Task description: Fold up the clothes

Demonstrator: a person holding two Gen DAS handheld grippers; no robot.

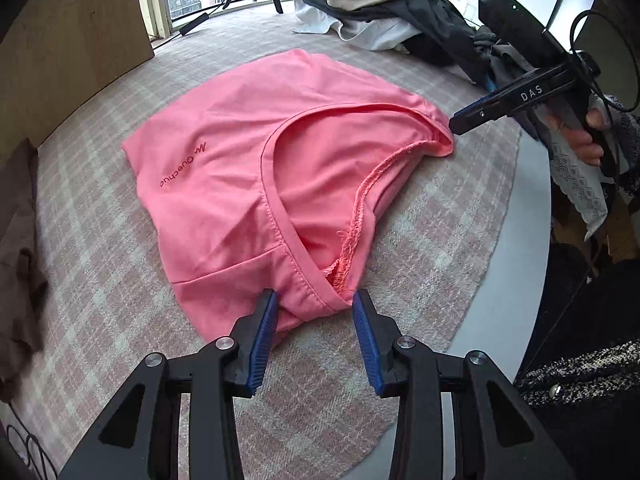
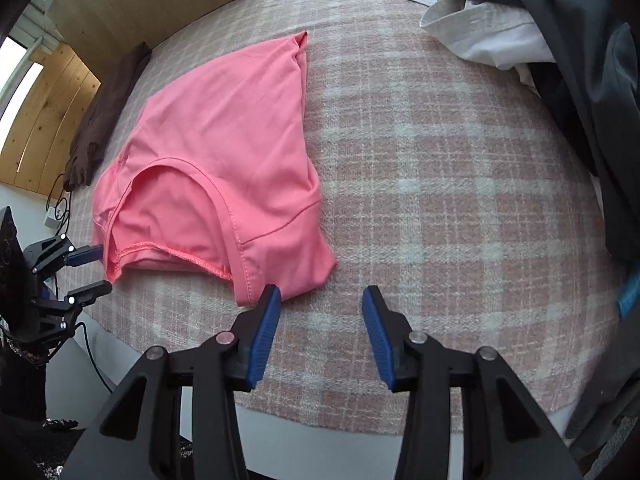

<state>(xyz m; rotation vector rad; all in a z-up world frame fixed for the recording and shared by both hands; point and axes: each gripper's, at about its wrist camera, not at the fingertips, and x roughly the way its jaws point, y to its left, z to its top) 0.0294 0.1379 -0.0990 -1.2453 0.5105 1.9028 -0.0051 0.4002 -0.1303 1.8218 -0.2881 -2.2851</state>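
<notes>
Two grippers, both w/ jaws apart, nothing clamped. Pink shirt [image 1: 248,168] runs lower centre to upper left; left gripper [image 1: 315,308] straddles its near corner, right gripper [image 2: 322,306] just beside its edge.

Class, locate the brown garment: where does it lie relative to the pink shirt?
The brown garment lies on the plaid cloth at its far-left edge in both wrist views, left of the pink shirt and apart from it, beside the wooden panel.
</notes>
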